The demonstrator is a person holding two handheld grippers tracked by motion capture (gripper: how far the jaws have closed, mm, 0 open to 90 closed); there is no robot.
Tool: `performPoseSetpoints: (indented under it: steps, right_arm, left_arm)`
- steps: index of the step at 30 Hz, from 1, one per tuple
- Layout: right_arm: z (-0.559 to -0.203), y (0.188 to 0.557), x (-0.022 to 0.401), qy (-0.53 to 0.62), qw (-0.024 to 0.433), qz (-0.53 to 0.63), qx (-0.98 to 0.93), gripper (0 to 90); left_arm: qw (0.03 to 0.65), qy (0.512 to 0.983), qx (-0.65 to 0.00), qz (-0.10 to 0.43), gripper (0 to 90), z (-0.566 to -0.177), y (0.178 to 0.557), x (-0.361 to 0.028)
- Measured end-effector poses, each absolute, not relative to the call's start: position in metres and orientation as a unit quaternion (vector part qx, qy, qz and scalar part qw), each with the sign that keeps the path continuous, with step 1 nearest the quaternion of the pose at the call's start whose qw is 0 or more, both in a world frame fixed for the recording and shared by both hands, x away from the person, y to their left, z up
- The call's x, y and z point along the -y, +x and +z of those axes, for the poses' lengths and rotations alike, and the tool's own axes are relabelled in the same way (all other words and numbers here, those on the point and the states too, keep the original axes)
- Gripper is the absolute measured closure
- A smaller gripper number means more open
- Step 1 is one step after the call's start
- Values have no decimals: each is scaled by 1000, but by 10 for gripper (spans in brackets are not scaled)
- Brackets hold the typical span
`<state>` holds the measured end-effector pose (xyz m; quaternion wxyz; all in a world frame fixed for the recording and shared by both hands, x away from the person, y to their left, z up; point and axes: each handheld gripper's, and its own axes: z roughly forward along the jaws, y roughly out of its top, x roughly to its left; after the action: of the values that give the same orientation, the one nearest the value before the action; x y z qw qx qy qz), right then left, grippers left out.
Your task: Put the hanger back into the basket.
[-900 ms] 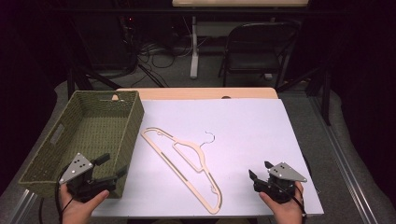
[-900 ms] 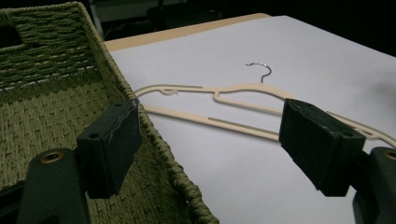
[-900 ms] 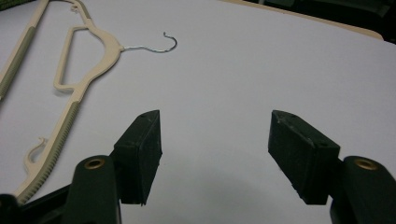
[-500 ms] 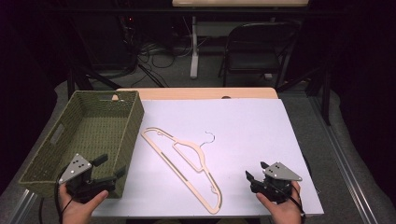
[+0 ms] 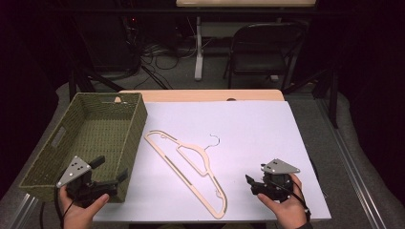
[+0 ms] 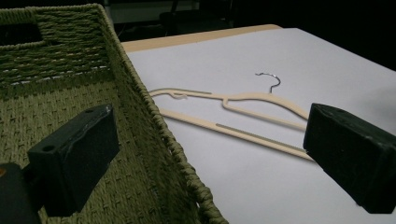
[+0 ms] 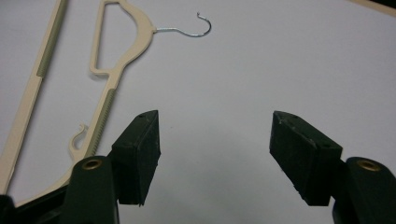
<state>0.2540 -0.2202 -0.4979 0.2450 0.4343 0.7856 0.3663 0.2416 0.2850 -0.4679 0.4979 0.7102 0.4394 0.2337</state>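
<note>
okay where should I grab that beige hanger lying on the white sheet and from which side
Probably best with the right tool, open and nearest. Grip the hanger on its thin shoulder bar near the lower end, coming straight down with the jaws astride it. It lies flat, so a side approach would find little to pinch.

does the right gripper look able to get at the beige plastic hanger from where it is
Probably yes: the right gripper has its jaws open, and bare white table cover lies between it and the beige plastic hanger.

Cream hanger (image 5: 191, 167) flat on white sheet — beside wicker basket (image 5: 95, 138).
</note>
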Motion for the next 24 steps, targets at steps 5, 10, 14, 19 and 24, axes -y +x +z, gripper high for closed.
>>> performPoseSetpoints:
  steps: [5, 10, 14, 19, 24]
  right_arm:
    - [-496, 257, 213, 436, 228, 356, -795, 342]
    - [-497, 266, 201, 429, 202, 328, -817, 389]
    - [-499, 274, 194, 424, 185, 312, -830, 400]
    - [-500, 284, 187, 417, 172, 292, -843, 401]
    - [-498, 290, 182, 410, 158, 279, -854, 400]
  left_arm:
    - [489, 719, -427, 250, 33, -466, 239, -284]
    - [492, 720, -422, 246, 40, -463, 237, -282]
    - [488, 728, -416, 243, 58, -465, 236, -277]
    - [483, 736, -408, 242, 81, -466, 237, -273]
    - [483, 736, -407, 241, 98, -466, 236, -272]
